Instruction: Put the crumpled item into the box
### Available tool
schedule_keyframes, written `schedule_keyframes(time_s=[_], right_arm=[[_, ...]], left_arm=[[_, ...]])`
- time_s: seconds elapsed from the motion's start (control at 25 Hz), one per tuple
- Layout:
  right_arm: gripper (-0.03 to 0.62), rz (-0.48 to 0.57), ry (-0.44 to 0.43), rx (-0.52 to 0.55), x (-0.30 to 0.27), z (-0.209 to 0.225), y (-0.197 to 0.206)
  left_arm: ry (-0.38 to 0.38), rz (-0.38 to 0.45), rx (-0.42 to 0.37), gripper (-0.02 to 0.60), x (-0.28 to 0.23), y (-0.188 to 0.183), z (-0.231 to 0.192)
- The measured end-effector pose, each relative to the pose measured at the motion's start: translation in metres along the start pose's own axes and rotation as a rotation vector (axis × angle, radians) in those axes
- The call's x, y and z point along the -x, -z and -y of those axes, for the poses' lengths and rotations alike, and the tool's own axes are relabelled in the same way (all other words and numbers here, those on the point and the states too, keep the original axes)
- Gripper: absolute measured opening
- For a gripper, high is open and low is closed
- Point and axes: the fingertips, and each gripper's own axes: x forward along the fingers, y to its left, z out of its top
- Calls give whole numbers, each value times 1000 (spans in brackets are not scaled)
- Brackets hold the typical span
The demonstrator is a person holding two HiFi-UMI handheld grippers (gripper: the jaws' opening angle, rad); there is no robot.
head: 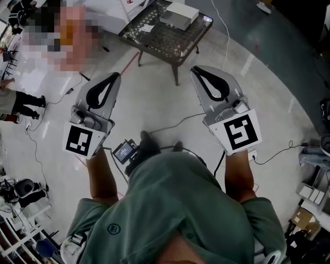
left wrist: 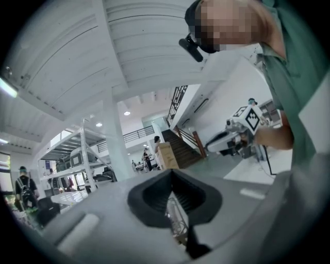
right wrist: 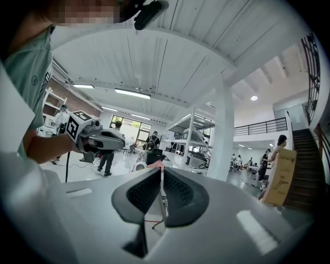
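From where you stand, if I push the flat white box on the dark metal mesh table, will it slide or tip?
The flat white box lies low and wide, so it would probably slide rather than tip. The dark metal mesh table has an openwork top, which might snag its edges slightly. Whether it is light cannot be told.

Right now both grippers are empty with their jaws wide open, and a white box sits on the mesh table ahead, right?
The jaws are wrong: left gripper and right gripper are both shut, as each gripper view shows. Both are empty, and the white box sits on the mesh table.
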Motion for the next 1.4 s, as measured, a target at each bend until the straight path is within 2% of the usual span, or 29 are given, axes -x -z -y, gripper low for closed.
schedule_keyframes(time_s=[0.36,1.0,1.2,1.4], right_arm=[[11,-34,61,-1,-59,21,11],[8,-75,177,23,-221,43,-2],[8,-106,172,23,-246,50,-1],[6,-113,161,9,-266,80,13]], left_arm=[[56,24,28,3,-34,34,-54],[199,113,61,3,-89,90,-206],[213,122,77,3,-102,98,-228],[215,95,91,3,-134,114,-238]])
